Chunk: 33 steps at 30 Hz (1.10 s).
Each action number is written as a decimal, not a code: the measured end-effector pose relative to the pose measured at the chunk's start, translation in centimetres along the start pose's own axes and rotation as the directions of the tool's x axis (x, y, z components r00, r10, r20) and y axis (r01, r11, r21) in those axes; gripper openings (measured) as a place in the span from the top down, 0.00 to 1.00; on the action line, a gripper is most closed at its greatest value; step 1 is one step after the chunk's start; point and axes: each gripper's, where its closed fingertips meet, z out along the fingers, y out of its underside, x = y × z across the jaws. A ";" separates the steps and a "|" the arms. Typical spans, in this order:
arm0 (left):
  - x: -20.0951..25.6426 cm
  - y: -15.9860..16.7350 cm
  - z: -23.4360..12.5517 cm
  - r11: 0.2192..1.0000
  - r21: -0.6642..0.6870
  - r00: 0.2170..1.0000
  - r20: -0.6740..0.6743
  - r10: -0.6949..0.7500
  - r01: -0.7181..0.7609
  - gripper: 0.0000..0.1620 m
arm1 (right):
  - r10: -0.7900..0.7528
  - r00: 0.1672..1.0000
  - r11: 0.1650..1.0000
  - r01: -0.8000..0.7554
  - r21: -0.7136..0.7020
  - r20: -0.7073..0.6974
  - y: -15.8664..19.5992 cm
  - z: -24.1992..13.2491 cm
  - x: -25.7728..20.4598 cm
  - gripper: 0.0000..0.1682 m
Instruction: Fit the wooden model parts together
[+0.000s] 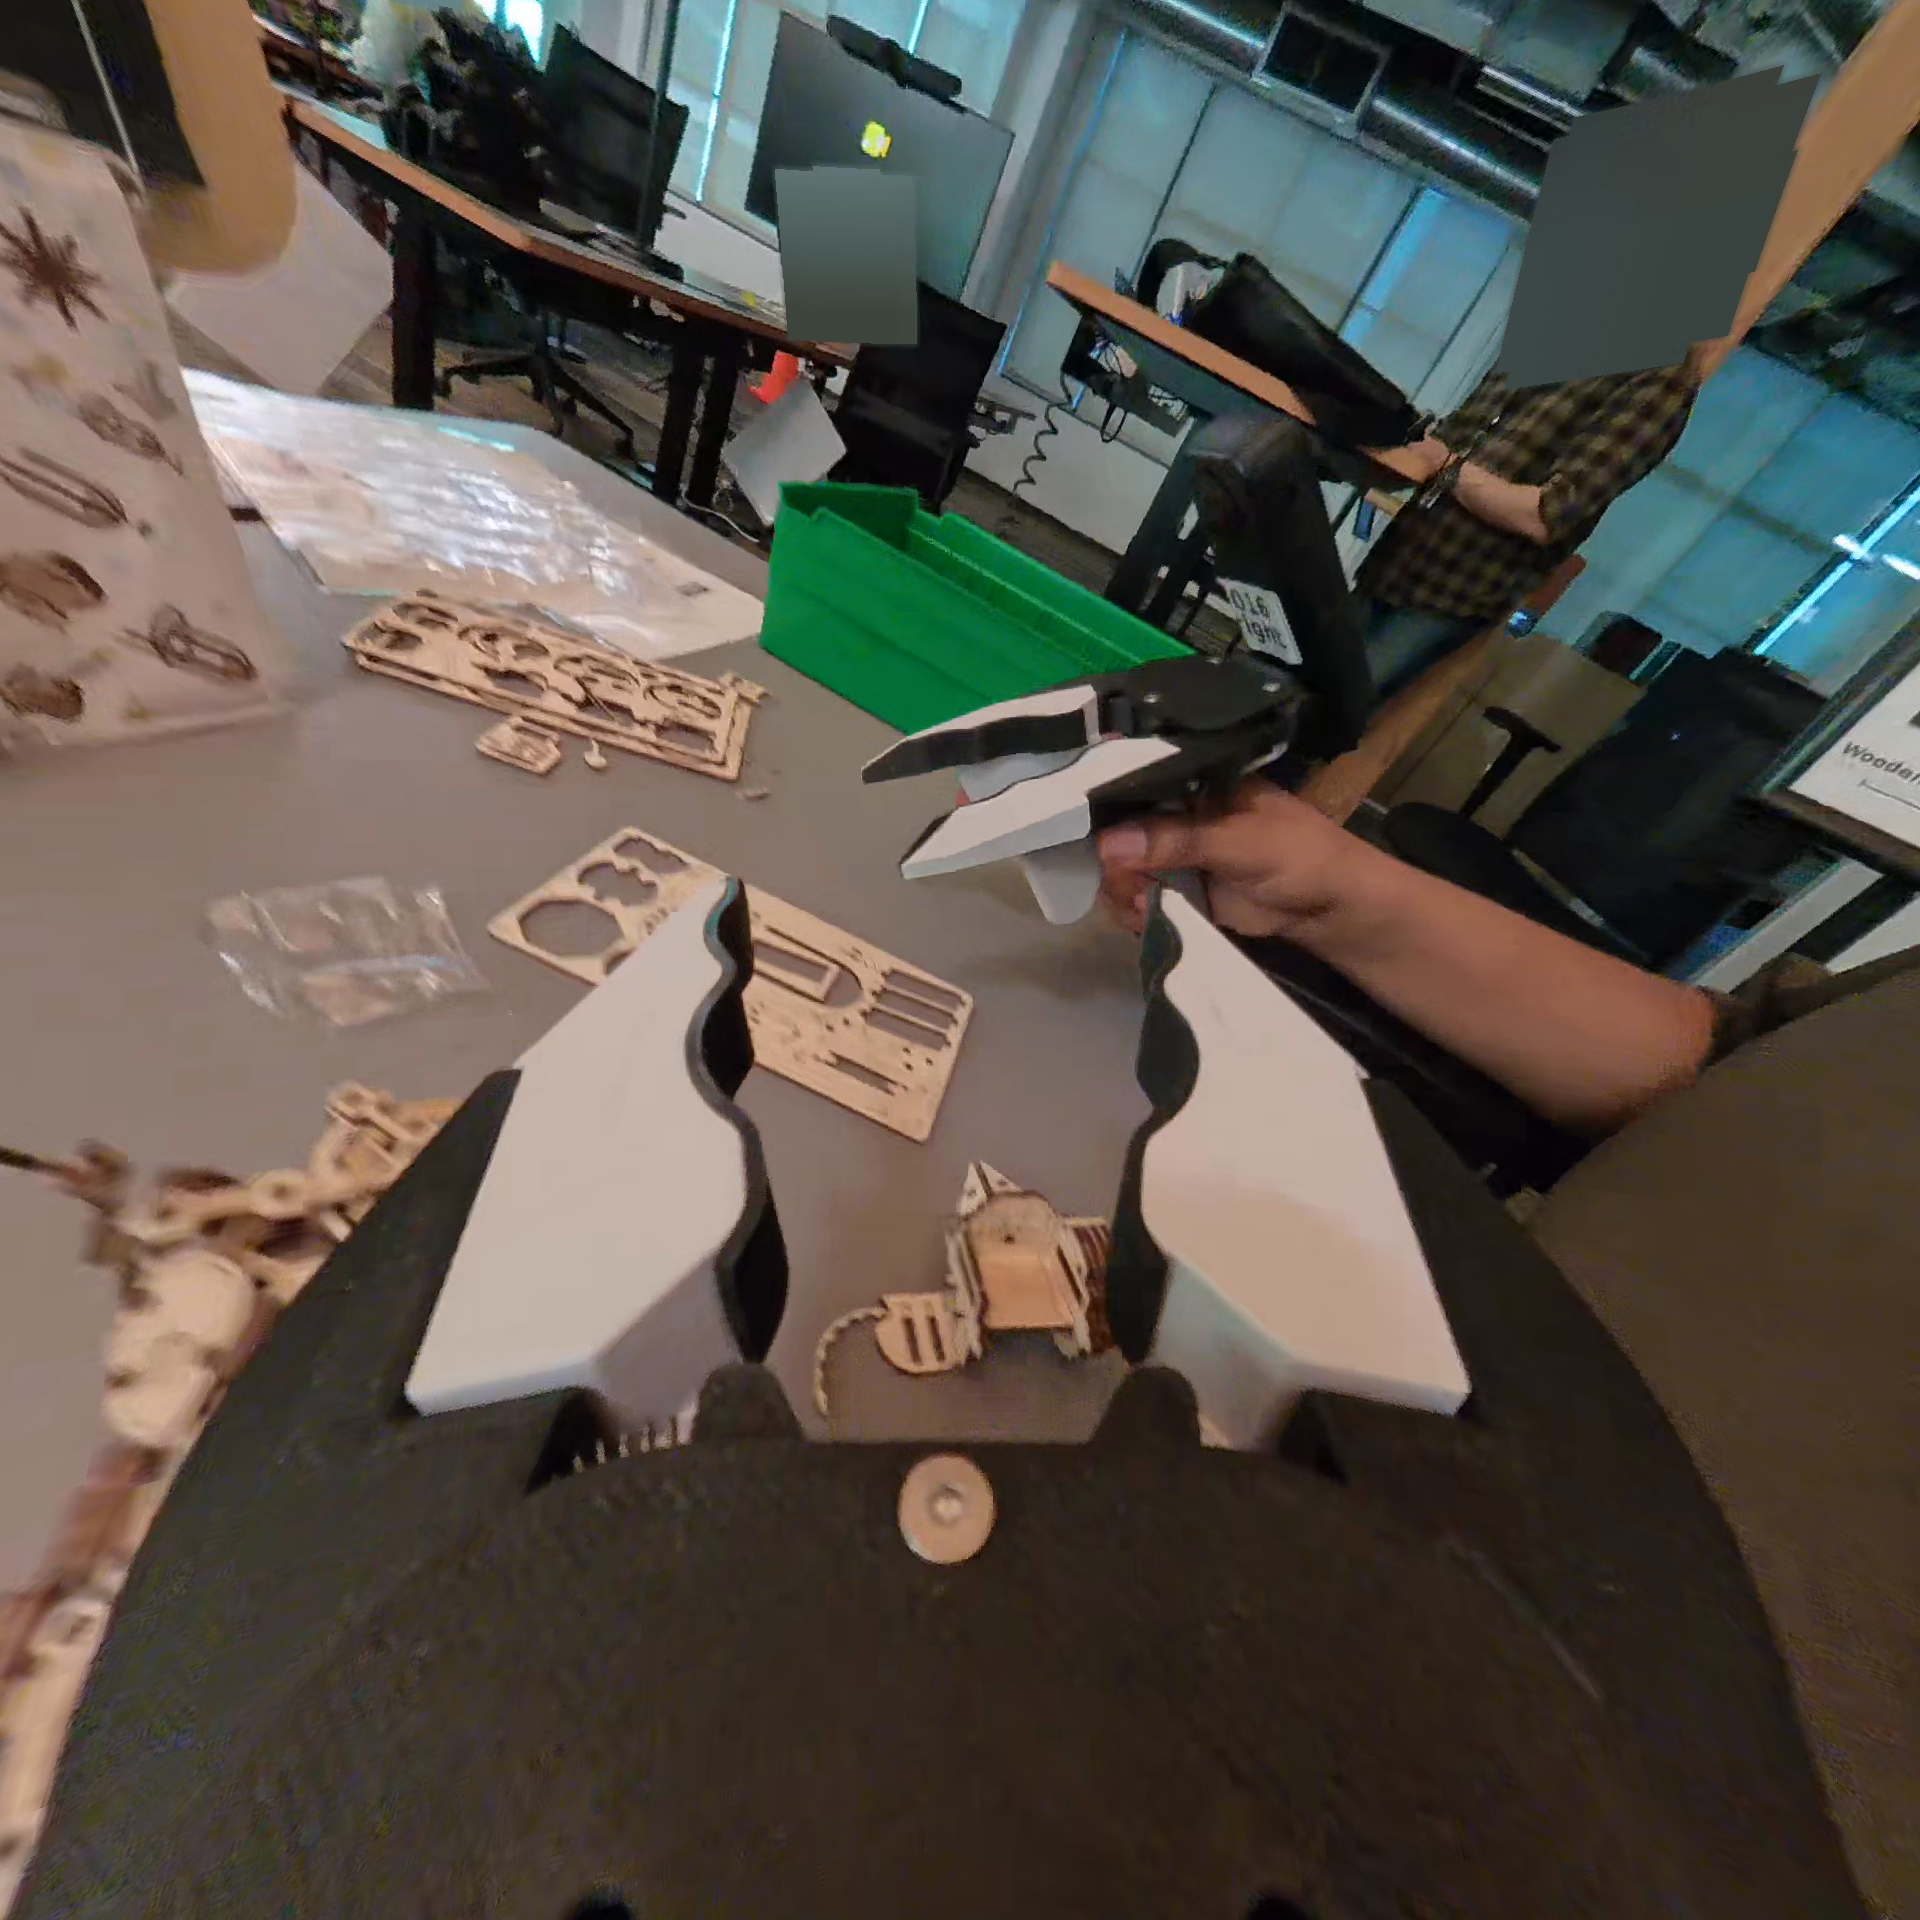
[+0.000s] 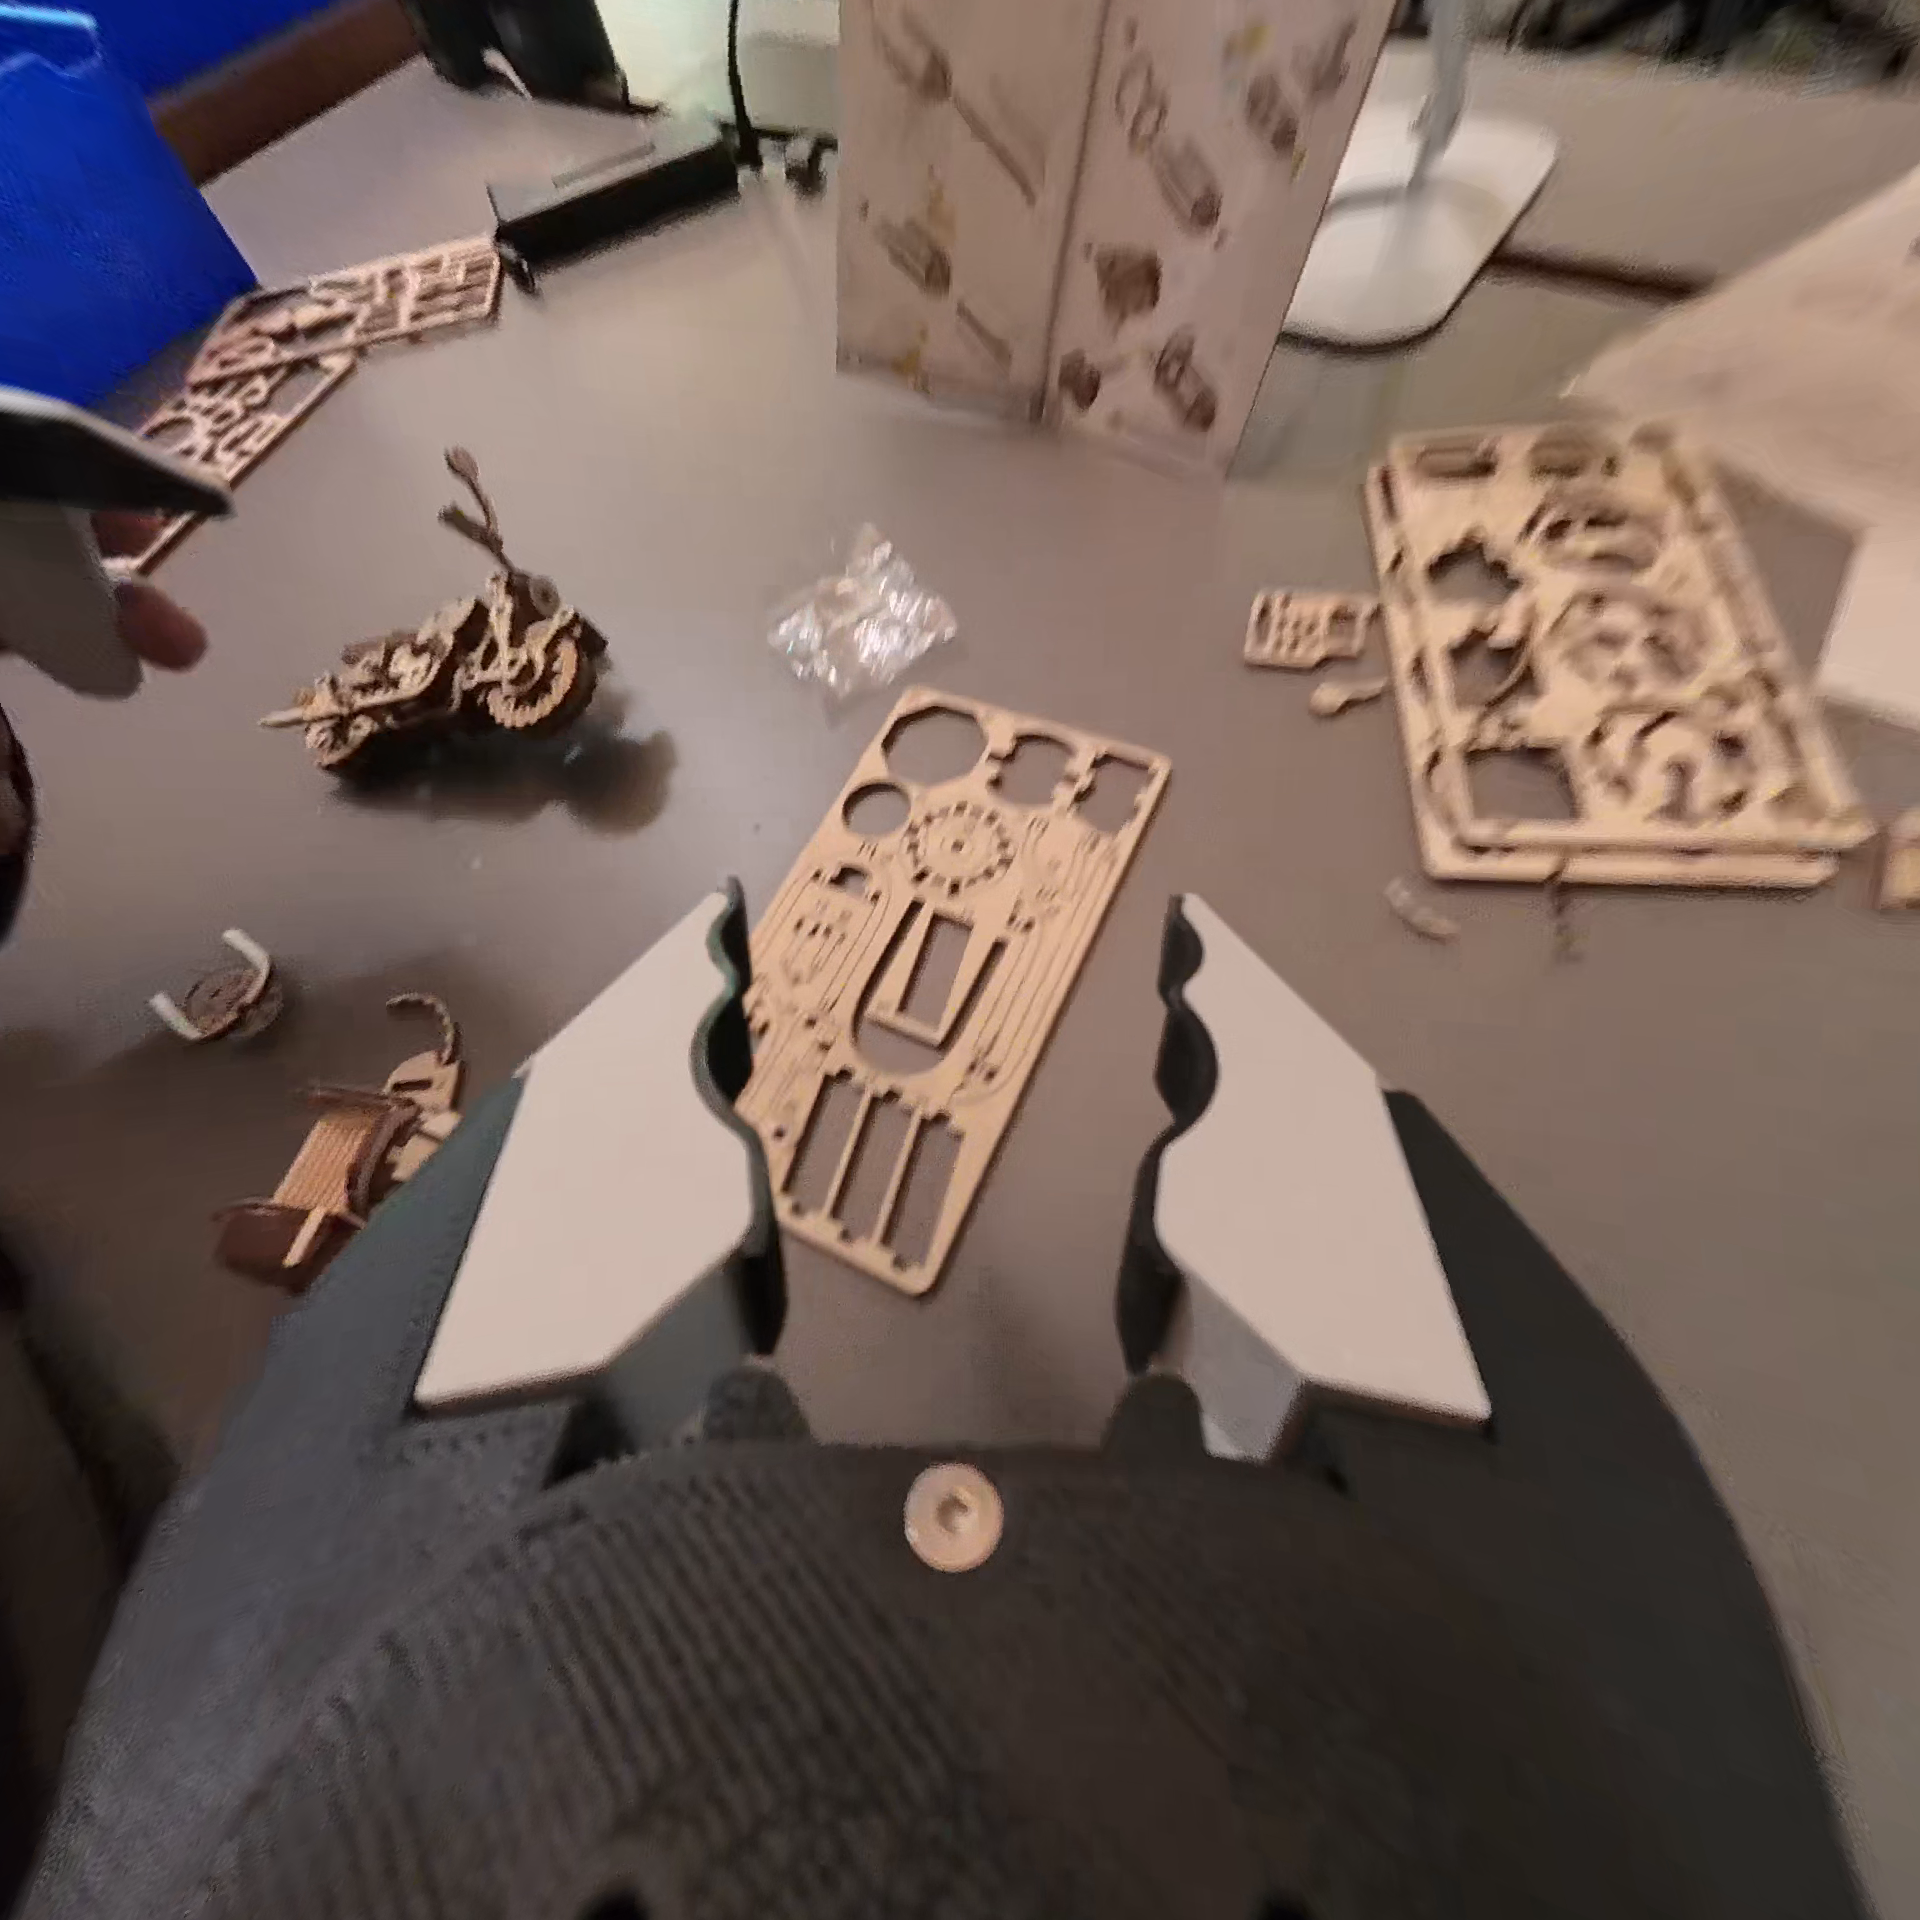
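Observation:
A half-built wooden motorcycle model (image 2: 457, 665) stands on the grey table (image 2: 1351, 1091), blurred at the left edge of the left wrist view (image 1: 177, 1278). A small wooden sub-assembly (image 1: 1008, 1288) lies between my left fingers; in the right wrist view it (image 2: 332, 1164) lies at lower left, a small wheel part (image 2: 213, 997) beside it. A punched-out wooden sheet (image 2: 945, 987) lies ahead of my right gripper (image 2: 951, 914); it also shows in the left wrist view (image 1: 831, 997). My left gripper (image 1: 940, 904) is open and empty. My right gripper is open and empty, also seen from the side (image 1: 914, 810).
A stack of wooden part sheets (image 1: 561, 675) (image 2: 1590, 675), a clear plastic bag (image 1: 332, 945) (image 2: 862, 618), the printed kit box (image 1: 94, 447) (image 2: 1091, 208), a green bin (image 1: 935, 613), an instruction sheet (image 1: 447, 520), a white stand base (image 2: 1423, 197). A person stands beyond the table.

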 end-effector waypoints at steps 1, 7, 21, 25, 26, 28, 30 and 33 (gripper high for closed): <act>0.6 0.9 0.2 1.000 -0.003 1.000 -0.014 -0.020 0.020 0.55 | 0.028 1.000 0.999 -0.027 -0.031 0.014 0.9 0.4 -0.6 0.51; 2.2 2.5 1.0 0.996 -0.048 0.993 -0.094 -0.078 0.074 0.56 | -0.045 0.992 0.976 0.019 -0.215 -0.116 3.6 3.6 -1.2 0.35; -0.2 2.0 0.5 0.995 -0.041 0.994 -0.067 -0.091 0.089 0.57 | -0.143 0.988 0.935 0.115 -0.335 -0.061 5.3 5.2 -1.5 0.41; -0.5 1.9 0.5 0.995 -0.036 0.994 -0.059 -0.096 0.094 0.57 | -0.154 0.986 0.937 0.125 -0.326 -0.064 5.0 4.4 -0.7 0.41; -0.6 1.9 0.5 0.995 -0.036 0.994 -0.054 -0.092 0.090 0.57 | -0.158 0.985 0.945 0.132 -0.301 -0.063 4.5 4.1 -0.6 0.41; -0.9 1.9 0.5 0.996 -0.037 0.996 -0.042 -0.085 0.083 0.57 | -0.159 0.986 0.964 0.141 -0.227 -0.060 3.1 3.4 -0.6 0.41; -1.1 1.8 0.7 0.994 -0.032 0.994 -0.034 -0.106 0.105 0.58 | -0.160 0.985 0.982 0.151 -0.112 -0.071 1.0 2.4 -0.7 0.71; -1.2 1.9 1.5 0.973 -0.037 0.971 -0.054 -0.231 0.230 0.60 | -0.104 0.994 0.994 0.102 -0.048 -0.030 -0.1 1.7 -1.4 0.73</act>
